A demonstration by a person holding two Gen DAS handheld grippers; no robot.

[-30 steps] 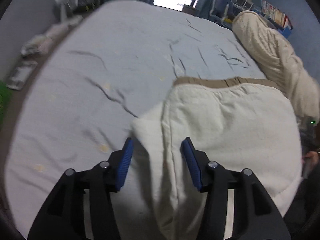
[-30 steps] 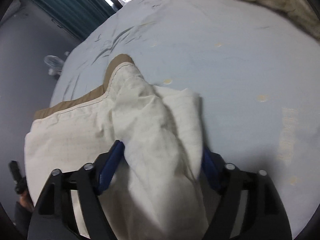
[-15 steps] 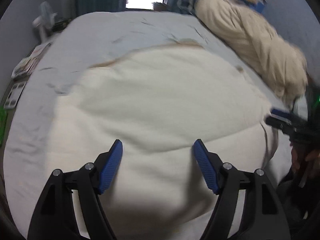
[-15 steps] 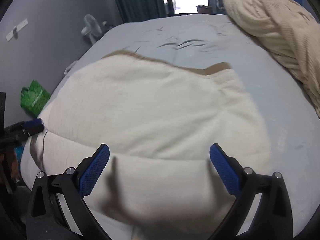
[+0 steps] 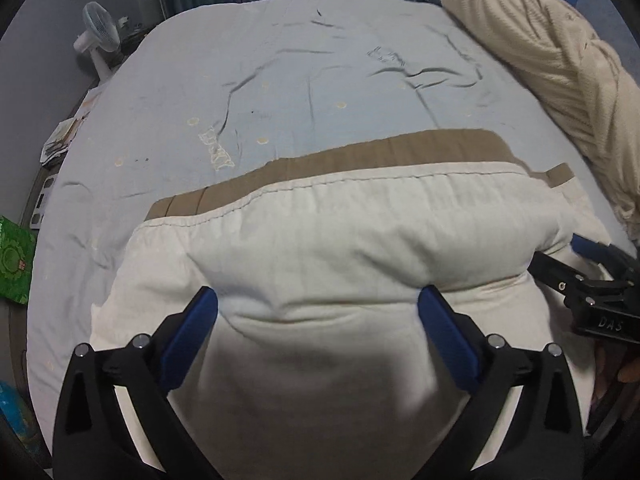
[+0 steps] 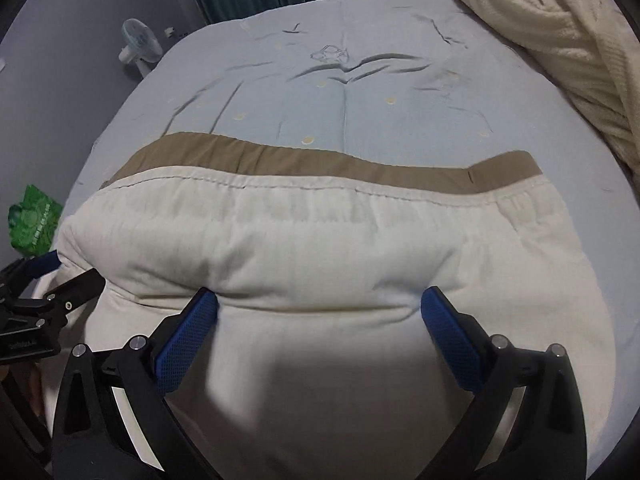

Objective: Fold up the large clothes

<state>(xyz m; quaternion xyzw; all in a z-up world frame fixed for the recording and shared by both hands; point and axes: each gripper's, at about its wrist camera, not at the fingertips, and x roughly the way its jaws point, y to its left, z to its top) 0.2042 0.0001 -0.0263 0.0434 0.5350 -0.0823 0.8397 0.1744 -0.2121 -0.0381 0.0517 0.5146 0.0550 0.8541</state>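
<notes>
1. Fingers on both my grippers are spread wide and hold nothing: the left gripper (image 5: 318,302) and the right gripper (image 6: 320,302) each straddle the near, puffy fold of the cream garment (image 5: 340,240), blue pads resting at the cloth without pinching it.
2. That garment lies across the near part of the bed (image 5: 300,80), doubled over so that a tan band (image 5: 340,160) shows along its far edge; the rest of the pale blue sheet beyond is bare and wrinkled.
3. My reading is that one fold is laid and the next grasp is due. To do it well I would go to the two near corners (not the bulging middle), take both layers together in each pinch, and carry them level toward the tan band so the edges meet squarely and no air is trapped.
4. What could spoil it: catching only the top layer, or dragging the sheet along with the cloth.
5. From the left wrist I see my right gripper at the right edge of the garment, and a heaped knitted blanket (image 5: 540,60) along the right side.
6. From the right wrist I see my left gripper at the left edge, a green bag (image 6: 34,220) on the floor and a fan (image 6: 138,44) further off.
</notes>
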